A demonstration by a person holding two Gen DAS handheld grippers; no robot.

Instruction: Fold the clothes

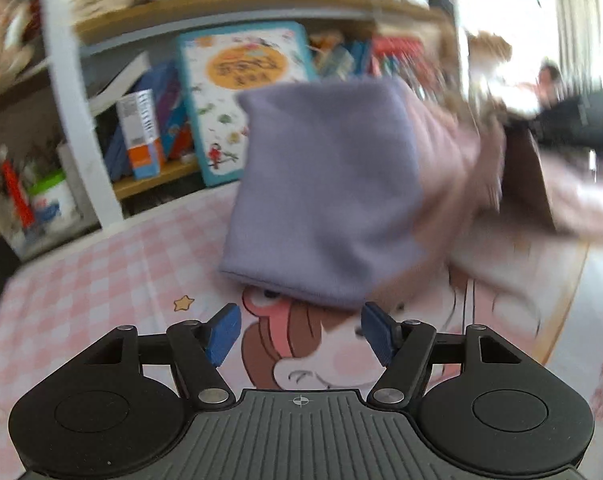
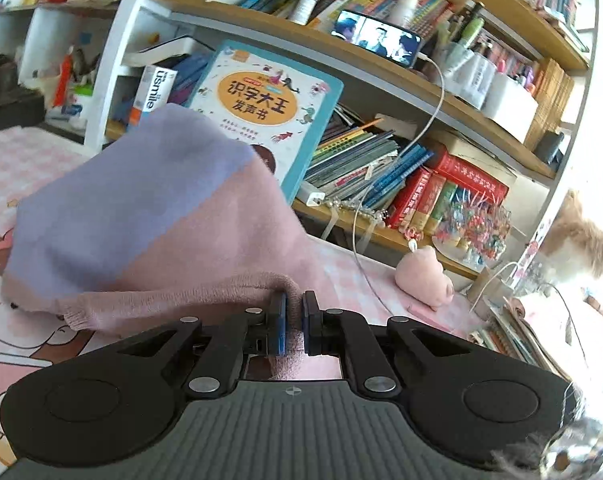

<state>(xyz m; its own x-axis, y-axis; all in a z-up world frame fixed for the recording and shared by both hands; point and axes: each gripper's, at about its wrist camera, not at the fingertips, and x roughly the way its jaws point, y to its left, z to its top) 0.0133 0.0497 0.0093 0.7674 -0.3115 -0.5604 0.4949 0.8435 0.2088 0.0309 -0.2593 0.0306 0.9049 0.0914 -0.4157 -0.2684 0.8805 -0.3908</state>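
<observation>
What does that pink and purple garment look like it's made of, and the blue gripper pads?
The garment looks like a soft matte knit; ribbed hem visible. The right gripper pinches it. Its pads look like matte blue rubber or plastic; cannot tell which.

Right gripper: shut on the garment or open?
Shut: right gripper pads pinch the pink hem of the garment, lifting it off the table.

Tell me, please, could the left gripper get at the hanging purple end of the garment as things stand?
Probably yes: the left gripper is open, the garment hangs just ahead, nothing between them.
</observation>
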